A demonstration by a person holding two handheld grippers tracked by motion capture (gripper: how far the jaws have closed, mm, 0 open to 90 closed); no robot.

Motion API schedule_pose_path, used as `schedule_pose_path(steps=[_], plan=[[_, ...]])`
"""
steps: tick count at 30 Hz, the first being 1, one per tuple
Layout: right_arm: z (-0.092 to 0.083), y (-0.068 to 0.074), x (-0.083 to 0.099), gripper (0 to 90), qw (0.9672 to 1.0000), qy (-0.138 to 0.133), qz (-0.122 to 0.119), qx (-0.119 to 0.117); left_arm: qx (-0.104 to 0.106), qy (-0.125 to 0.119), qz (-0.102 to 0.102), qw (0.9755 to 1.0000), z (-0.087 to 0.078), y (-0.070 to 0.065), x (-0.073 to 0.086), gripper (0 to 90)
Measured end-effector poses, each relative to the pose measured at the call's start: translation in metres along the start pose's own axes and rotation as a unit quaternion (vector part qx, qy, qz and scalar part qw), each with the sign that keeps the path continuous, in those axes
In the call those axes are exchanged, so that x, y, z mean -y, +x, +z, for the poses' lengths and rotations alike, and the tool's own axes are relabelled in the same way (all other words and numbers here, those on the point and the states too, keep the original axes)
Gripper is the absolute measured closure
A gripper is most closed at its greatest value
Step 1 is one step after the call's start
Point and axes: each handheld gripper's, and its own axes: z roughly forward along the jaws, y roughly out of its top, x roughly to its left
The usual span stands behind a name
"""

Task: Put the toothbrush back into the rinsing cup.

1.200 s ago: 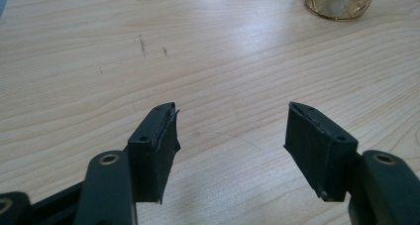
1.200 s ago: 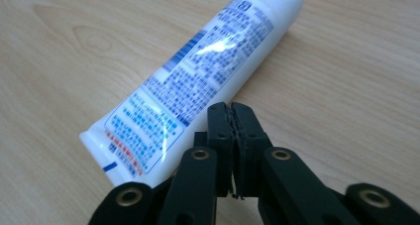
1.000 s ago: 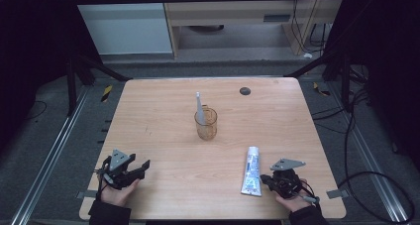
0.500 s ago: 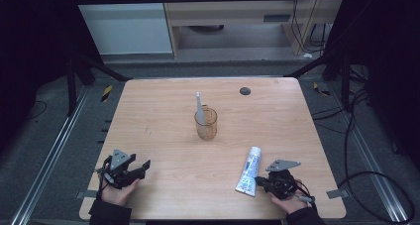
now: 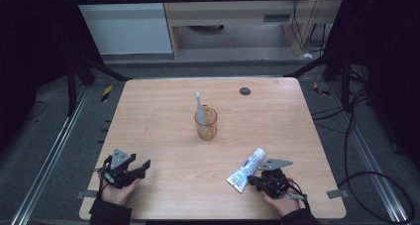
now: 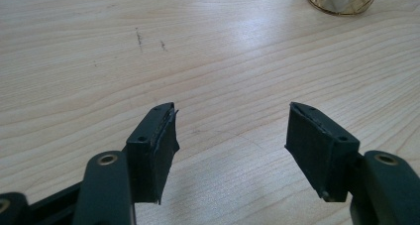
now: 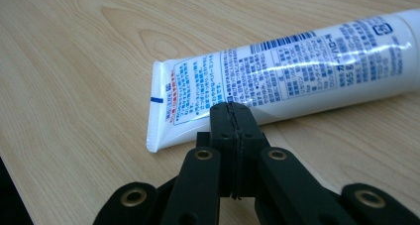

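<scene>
the toothpaste tube (image 5: 246, 169) lies flat in the lower right of the high view, its long axis running diagonally: the crimped flat end points to the lower left of the frame, the cap end to the upper right. in the right gripper view the tube (image 7: 297, 81) crosses the frame from the crimp at left centre to the wider end at the upper right edge. your right gripper (image 5: 255, 180) sits at the tube's crimped end with its jaws pressed together and nothing between them; the tips (image 7: 233, 108) seem to touch the tube's side, though that is hard to judge from this angle. your left gripper (image 5: 143, 164) rests in the lower left, its jaws spread wide over bare wood (image 6: 233, 121). the glass cup (image 5: 206, 124) with a toothbrush (image 5: 199, 106) stands at the table's (image 5: 163, 111) centre. the light wooden top carries a dark round spot (image 5: 244, 90) near its far edge; grey floor, cables and dark framing surround it.
</scene>
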Motion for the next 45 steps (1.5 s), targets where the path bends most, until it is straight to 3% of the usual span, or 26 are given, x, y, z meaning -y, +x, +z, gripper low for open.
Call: schedule_pose_path(steps=[8,15,23,30,32,37,45], plan=[[-0.003,-0.001,-0.007,89.9,0.9996,-0.028,-0.002,0.000,-0.001,-0.003,-0.002,1.0000,0.000,0.001,0.000,35.5],[-0.021,-0.017,-0.019,90.0,0.9961,-0.076,0.018,0.041,-0.001,0.002,0.002,1.0000,0.001,0.000,-0.001,35.7],[-0.020,-0.044,-0.039,90.0,0.9919,-0.096,0.031,0.077,-0.006,0.008,0.002,1.0000,0.003,0.000,-0.001,36.1],[-0.003,-0.065,-0.058,90.0,0.9910,-0.096,0.048,0.080,-0.006,0.009,0.004,0.9999,0.003,0.000,0.000,36.0],[0.006,-0.070,-0.061,90.0,0.9920,-0.083,0.049,0.081,-0.006,0.009,0.004,0.9999,0.003,0.000,0.000,36.0],[0.015,-0.075,-0.058,90.0,0.9934,-0.056,0.047,0.089,-0.004,0.008,0.005,0.9999,0.003,0.000,-0.001,35.9],[0.015,-0.076,-0.055,90.0,0.9939,-0.044,0.042,0.092,-0.004,0.008,0.007,0.9999,0.003,0.001,-0.001,35.5]])
